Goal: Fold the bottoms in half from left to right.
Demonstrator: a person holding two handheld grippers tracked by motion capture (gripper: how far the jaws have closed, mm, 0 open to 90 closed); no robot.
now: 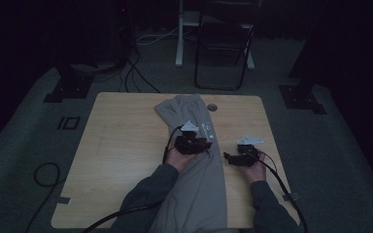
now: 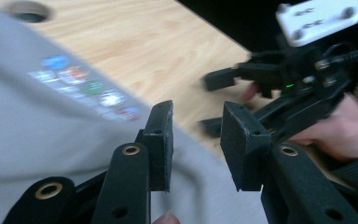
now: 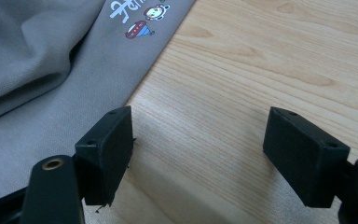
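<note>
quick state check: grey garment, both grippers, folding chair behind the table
grey garment: lying lengthwise on the wooden table, creased, near end hanging off the front edge
left gripper: jaws partly open above the garment, nothing between them
right gripper: jaws wide open, empty
folding chair: unfolded, unoccupied

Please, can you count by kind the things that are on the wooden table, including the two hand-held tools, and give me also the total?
Grey fabric garment with small colourful printed pictures: 1
Black two-jaw hand-held tools: 2, the left tool over the garment, the right tool over the bare light wooden table
Total: 3
</note>
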